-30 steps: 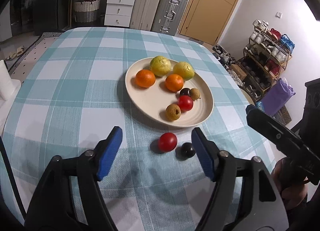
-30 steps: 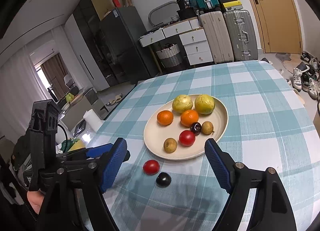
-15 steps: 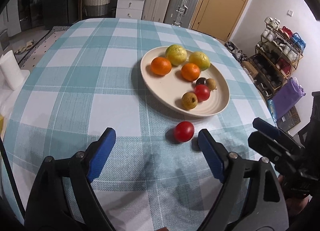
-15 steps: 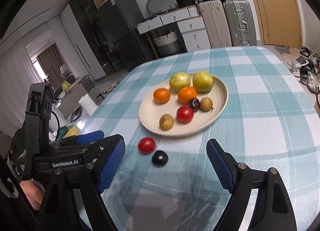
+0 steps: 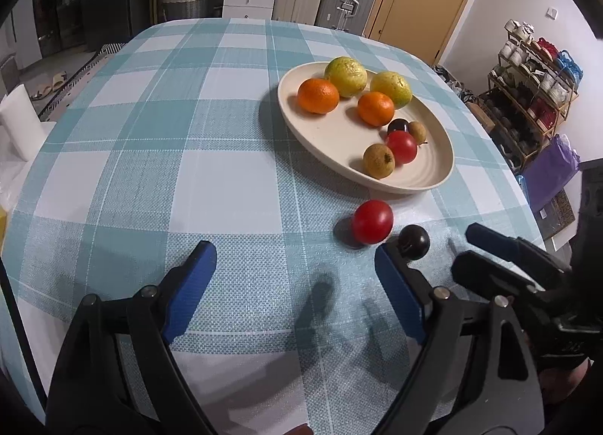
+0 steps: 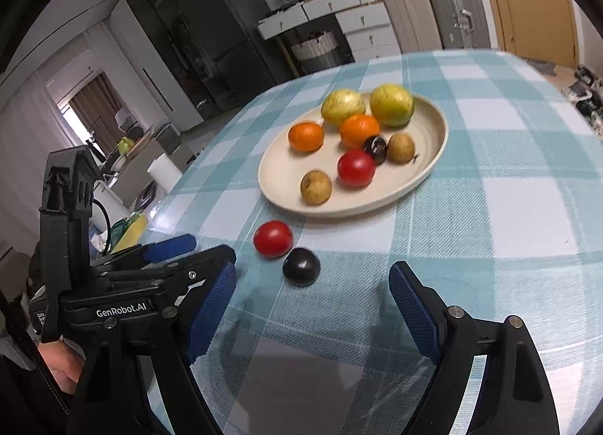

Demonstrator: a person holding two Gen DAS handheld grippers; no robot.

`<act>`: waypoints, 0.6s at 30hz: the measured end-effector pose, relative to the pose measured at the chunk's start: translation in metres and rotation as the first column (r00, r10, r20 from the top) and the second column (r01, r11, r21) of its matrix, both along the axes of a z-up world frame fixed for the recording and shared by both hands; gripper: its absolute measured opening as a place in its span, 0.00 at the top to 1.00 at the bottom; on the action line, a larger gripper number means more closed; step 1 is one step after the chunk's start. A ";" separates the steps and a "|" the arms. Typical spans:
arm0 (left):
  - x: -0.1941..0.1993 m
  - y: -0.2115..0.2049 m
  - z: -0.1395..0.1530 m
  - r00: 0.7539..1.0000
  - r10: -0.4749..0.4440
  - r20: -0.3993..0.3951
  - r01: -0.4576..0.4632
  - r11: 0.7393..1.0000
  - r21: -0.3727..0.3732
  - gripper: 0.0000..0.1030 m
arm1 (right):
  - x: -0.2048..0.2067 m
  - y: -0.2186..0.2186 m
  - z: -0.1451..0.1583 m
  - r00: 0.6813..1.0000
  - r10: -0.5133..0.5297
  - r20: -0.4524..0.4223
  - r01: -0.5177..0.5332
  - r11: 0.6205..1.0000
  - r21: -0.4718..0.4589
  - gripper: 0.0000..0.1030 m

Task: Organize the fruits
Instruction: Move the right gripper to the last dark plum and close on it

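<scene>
Both grippers hung over the near edge of the checked tablecloth (image 5: 158, 156), neither holding anything. Left gripper (image 5: 294, 273) had its jaws spread wide, only bare cloth between the blue pads. Right gripper (image 6: 312, 295) was also wide, with nothing gripped — the dark plum (image 6: 301, 266) lay on the cloth just ahead of its gap, touching neither pad.

Two fruits were off the plate: a red tomato (image 5: 372, 221) and the dark plum, side by side on the cloth just in front of the plate's near rim. In the left wrist view the plum sat right beside the left gripper's right fingertip; contact could not be told.

The cream plate (image 5: 331, 141) held the rest — two yellow-green citrus (image 6: 392, 104) at the back, two oranges (image 6: 306, 136), a second tomato (image 6: 355, 168), a small dark fruit (image 6: 375, 149) and two brown fruits (image 6: 316, 187).

The right wrist view was slightly blurred.
</scene>
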State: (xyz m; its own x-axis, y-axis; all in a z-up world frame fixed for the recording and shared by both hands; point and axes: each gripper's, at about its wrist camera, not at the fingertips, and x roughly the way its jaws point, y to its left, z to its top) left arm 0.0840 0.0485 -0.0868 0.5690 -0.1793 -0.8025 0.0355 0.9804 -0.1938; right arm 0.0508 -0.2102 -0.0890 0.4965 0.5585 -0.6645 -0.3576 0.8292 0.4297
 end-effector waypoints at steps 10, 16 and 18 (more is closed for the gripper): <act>-0.005 0.015 -0.003 1.000 0.013 0.008 -0.013 1.000 0.002 0.08 | 0.009 0.016 -0.007 1.000 0.004 0.008 -0.004 0.999 -0.046 0.24; -0.009 0.026 0.002 0.998 0.042 0.041 -0.041 0.999 -0.021 0.07 | 0.009 0.031 -0.013 0.997 0.071 -0.006 -0.071 0.994 -0.078 0.50; -0.009 0.027 0.002 0.998 0.041 0.041 -0.040 0.999 -0.022 0.07 | 0.009 0.033 -0.014 0.998 0.070 0.000 -0.069 0.993 -0.098 0.64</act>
